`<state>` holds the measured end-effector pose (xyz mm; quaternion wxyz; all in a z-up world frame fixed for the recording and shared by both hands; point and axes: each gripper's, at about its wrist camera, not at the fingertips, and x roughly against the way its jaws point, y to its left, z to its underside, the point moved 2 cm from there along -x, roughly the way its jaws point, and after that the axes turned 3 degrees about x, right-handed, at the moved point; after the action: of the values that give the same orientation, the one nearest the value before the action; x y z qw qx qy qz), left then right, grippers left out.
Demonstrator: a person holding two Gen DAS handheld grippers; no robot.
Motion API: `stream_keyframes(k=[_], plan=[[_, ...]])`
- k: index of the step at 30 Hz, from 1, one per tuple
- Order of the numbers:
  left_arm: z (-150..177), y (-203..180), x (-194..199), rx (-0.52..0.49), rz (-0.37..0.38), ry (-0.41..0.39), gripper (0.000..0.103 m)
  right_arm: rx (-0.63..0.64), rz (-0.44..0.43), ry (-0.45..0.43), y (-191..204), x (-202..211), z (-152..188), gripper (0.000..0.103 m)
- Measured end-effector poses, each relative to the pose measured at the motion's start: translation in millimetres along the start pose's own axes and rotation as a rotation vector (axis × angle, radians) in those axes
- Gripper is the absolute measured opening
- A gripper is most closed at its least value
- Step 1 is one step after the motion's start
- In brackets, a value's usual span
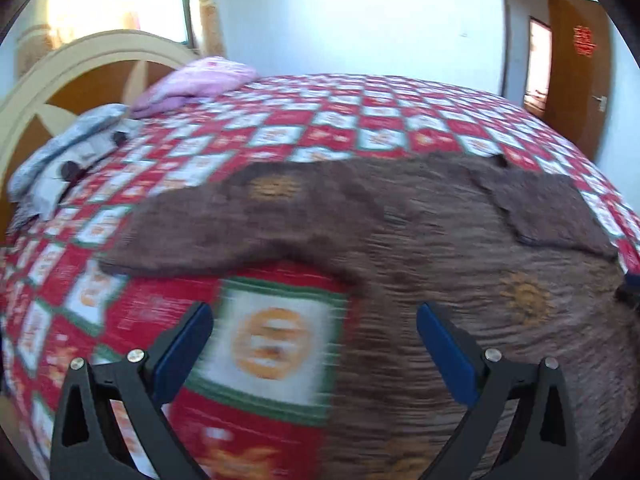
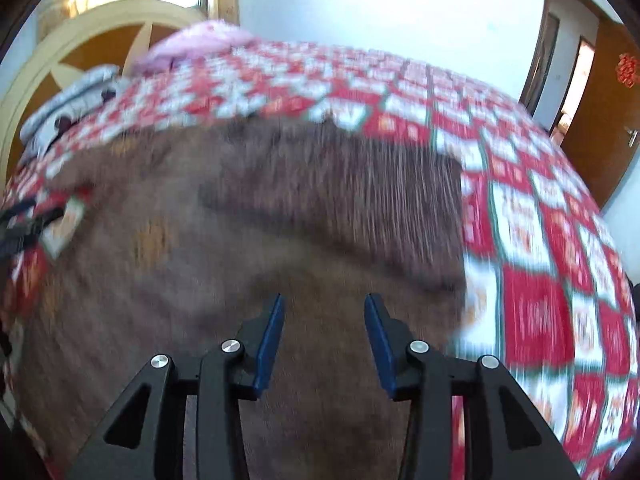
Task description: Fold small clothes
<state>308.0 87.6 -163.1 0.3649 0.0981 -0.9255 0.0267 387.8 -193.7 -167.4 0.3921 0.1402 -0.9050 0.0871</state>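
Brown knit garment [image 1: 420, 240] spread flat

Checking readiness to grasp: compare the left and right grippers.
The left gripper is spread wide; the right gripper has a narrower gap. The left hangs over the brown garment's edge and the checked bedspread; the right hangs over brown cloth alone. Both are open, holding nothing.

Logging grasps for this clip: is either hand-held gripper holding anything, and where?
Nothing is held. The left hand-held gripper and right hand-held gripper are both open above the brown garment.
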Motion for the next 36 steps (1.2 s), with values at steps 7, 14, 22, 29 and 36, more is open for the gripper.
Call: stream_keyframes(k=[7,14,22,29,36], plan=[[-11.2,59.8,-4.5,0.114,-0.114,0.002,0.103,-0.033,-0.118,0.073,27.5,-77.0,-49.1,0.043],[-7.1,101.5,-22.3,0.153,-0.184,0.033,0.103,0.024,-0.15,0.082,40.6,-74.8,-16.0,0.044],[-11.2,135.1,-48.4,0.265,-0.232,0.075,0.103,0.079,-0.08,0.025,50.2,-70.4,-5.4,0.044],[-12.2,166.0,-52.5,0.386,-0.225,0.087,0.103,0.075,-0.071,-0.005,50.0,-67.0,-2.5,0.044],[-14.6,167.1,-64.7,0.475,-0.107,0.106,0.093,0.1,-0.036,-0.022,54.7,-64.5,-1.1,0.044]])
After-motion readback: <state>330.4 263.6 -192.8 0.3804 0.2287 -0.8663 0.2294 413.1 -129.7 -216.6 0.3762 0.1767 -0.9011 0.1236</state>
